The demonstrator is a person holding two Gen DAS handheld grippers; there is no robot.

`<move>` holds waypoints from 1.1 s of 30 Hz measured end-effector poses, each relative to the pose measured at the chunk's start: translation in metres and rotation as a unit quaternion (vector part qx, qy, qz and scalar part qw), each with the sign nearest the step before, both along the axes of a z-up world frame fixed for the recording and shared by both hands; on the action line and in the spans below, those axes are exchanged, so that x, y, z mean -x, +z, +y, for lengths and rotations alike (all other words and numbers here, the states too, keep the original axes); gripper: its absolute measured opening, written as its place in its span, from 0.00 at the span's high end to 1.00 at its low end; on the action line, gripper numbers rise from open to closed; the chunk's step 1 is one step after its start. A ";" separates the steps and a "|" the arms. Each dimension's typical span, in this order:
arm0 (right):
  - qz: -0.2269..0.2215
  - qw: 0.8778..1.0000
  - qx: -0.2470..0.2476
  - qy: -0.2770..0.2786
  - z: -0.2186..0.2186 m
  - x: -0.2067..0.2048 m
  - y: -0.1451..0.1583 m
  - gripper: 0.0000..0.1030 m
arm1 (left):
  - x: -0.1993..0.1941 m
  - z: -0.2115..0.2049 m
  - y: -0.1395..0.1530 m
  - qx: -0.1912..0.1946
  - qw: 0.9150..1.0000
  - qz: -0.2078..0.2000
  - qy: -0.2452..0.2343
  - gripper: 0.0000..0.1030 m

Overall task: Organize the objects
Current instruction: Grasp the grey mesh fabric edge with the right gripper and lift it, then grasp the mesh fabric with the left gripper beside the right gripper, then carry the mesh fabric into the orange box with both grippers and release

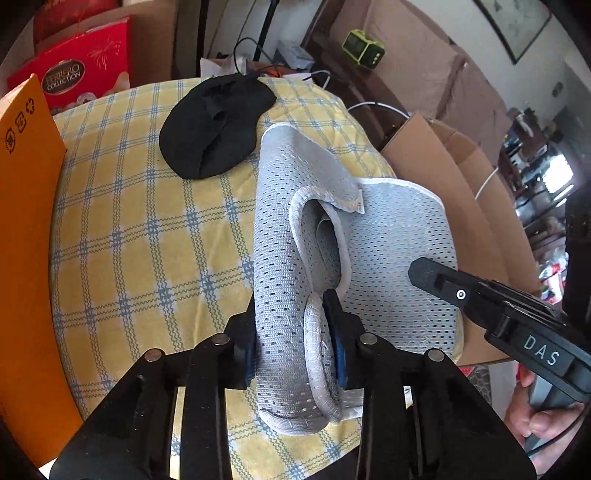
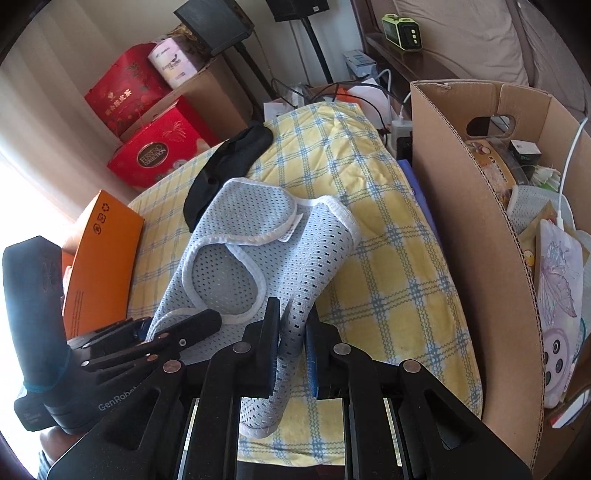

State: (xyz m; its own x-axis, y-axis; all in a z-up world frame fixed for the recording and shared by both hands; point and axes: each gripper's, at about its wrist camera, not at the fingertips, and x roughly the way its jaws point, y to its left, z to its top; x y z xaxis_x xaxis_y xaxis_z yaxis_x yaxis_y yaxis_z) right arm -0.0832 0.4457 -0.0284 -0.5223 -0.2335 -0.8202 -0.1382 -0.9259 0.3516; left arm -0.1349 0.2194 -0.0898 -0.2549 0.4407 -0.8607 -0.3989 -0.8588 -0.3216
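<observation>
A grey mesh garment (image 1: 391, 236) with white trim lies on the yellow checked cloth (image 1: 147, 240). My left gripper (image 1: 293, 317) is shut on a bunched fold at the garment's near edge. The right gripper (image 1: 424, 273) comes in from the right over the garment's other side. In the right wrist view the mesh garment (image 2: 236, 229) trails up from the cloth, and my right gripper (image 2: 293, 314) is shut on a narrow fold of it. The left gripper (image 2: 207, 325) sits just to its left on the garment's near edge. A black fabric piece (image 1: 218, 125) lies beyond the garment.
An orange box (image 2: 99, 251) stands at the cloth's left edge. On the right is a tall cardboard box (image 2: 461, 221) with several items inside. Red gift boxes (image 2: 155, 155) are stacked behind. Cables and a green device (image 2: 402, 26) are at the back.
</observation>
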 end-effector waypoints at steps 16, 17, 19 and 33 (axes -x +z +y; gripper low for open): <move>0.066 0.996 -0.005 0.052 -0.056 -0.011 0.069 0.89 | -0.020 -0.056 0.083 -0.044 0.996 0.068 0.023 0.75; 0.070 0.996 -0.006 0.058 -0.061 -0.011 0.074 0.89 | -0.020 -0.062 0.086 -0.045 0.996 0.070 0.028 0.75; 0.078 0.995 -0.008 0.069 -0.074 -0.008 0.084 0.89 | -0.019 -0.076 0.094 -0.048 0.995 0.077 0.040 0.75; 0.102 0.982 0.001 0.159 -0.185 0.030 0.110 0.89 | -0.010 -0.205 0.115 -0.055 0.981 0.107 0.152 0.75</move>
State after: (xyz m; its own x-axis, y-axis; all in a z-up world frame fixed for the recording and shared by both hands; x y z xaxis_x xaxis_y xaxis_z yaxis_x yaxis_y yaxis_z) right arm -0.1128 0.2605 0.0812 -0.5759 -0.4136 -0.7052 0.2315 -0.9098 0.3446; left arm -0.1245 0.0140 0.0251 -0.5583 0.4029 -0.7252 -0.1977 -0.9136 -0.3554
